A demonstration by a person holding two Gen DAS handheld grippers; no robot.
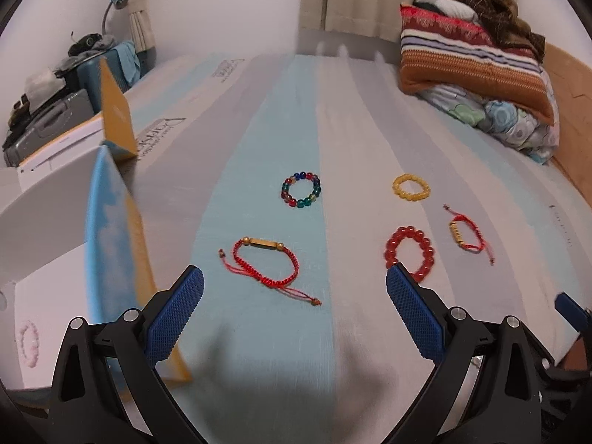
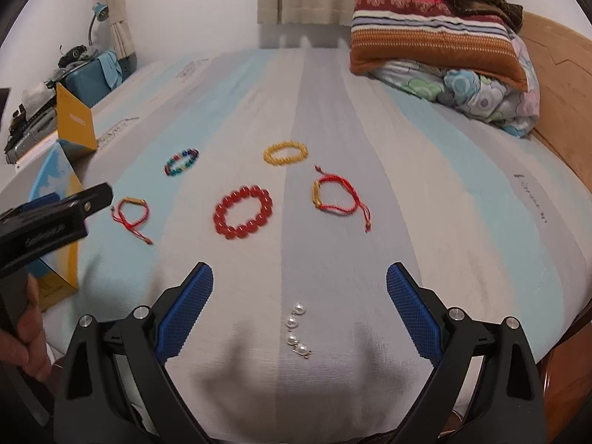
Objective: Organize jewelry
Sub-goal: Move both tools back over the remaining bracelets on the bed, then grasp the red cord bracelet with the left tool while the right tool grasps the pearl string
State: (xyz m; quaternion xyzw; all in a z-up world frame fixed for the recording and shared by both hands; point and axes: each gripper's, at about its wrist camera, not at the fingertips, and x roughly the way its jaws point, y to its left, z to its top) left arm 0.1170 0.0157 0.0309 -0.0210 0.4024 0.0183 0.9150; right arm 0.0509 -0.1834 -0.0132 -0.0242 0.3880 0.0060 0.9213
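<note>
Striped cloth in pale blue, grey and cream covers the bed (image 2: 407,148) on which the jewelry lies. Left gripper (image 1: 294,288): blue-padded fingers (image 1: 177,314) spread wide, holding nothing, hovering over the near part of the bed beside its left edge. Right gripper (image 2: 299,285): fingers likewise spread wide and empty, hovering over the near edge.

Red cord bracelet with gold bar (image 1: 264,264): flat on the blue stripe, just ahead of the left gripper, its loose cord ends trailing toward the near edge. Multicolour bead bracelet (image 1: 300,190): farther up the same stripe. Red bead bracelet (image 2: 242,211): about mid-bed, ahead of the right gripper; in the left wrist view its near side is hidden behind that gripper's right finger. Yellow bead bracelet (image 2: 285,152): beyond the red beads, toward the head of the bed. Second red cord bracelet (image 2: 335,197): just right of the red beads, apart from them. Pearl strand (image 2: 298,329): a short curved line of white pearls on the grey stripe near the near edge, between the right gripper's fingers in view.

Open box (image 1: 118,222) with blue and yellow flaps: at the left edge of the bed; a pale pink bead bracelet (image 1: 27,344) lies on its white interior. Folded blankets (image 2: 436,40): stacked at the far right corner.
</note>
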